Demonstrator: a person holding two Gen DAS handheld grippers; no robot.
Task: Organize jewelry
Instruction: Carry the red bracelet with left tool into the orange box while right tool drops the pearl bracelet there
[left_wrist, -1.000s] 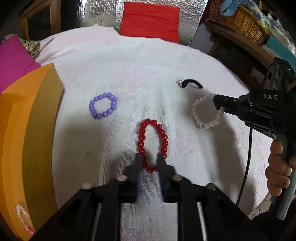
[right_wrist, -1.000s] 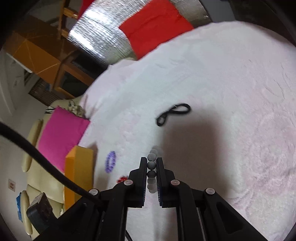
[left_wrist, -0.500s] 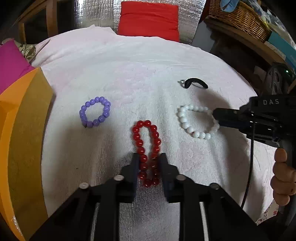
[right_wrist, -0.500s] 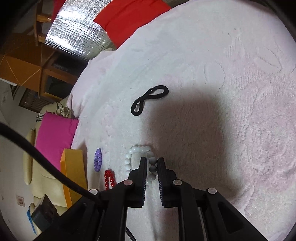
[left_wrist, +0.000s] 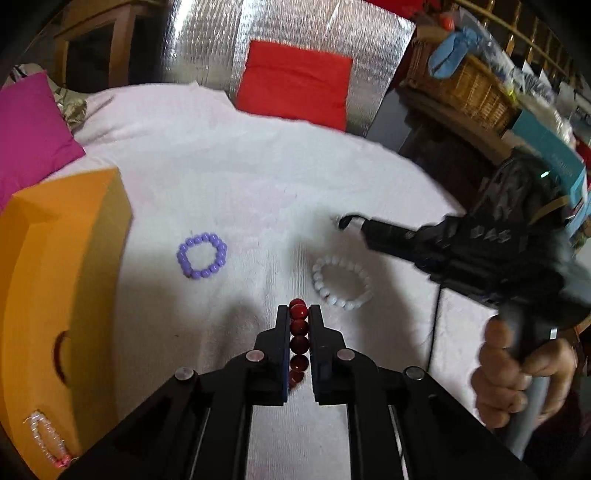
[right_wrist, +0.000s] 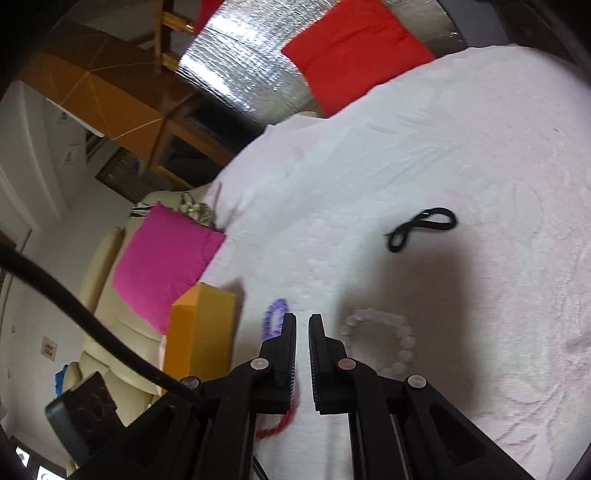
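Observation:
My left gripper (left_wrist: 298, 314) is shut on a red bead bracelet (left_wrist: 298, 334), whose beads line up between the fingers, raised above the white towel (left_wrist: 240, 177). A purple bead bracelet (left_wrist: 202, 255) lies to the left and a white bead bracelet (left_wrist: 341, 282) just right of the gripper. My right gripper (right_wrist: 302, 320) has its jaws close together with nothing between them; it hovers above the towel, left of the white bracelet (right_wrist: 384, 341). The red bracelet (right_wrist: 280, 424) shows blurred under the right gripper. A black hair tie (right_wrist: 421, 228) lies farther out.
An orange box (left_wrist: 55, 295) stands at the left with a clear pink bead bracelet (left_wrist: 46, 437) on its near corner. Pink cushion (left_wrist: 29, 129) and red cushion (left_wrist: 295, 79) lie beyond the towel. A wicker basket (left_wrist: 461, 85) sits at the back right.
My left gripper closed on the red bracelet and lifted it. My right gripper let go of the white bracelet, which now lies on the towel, and moved up and away.

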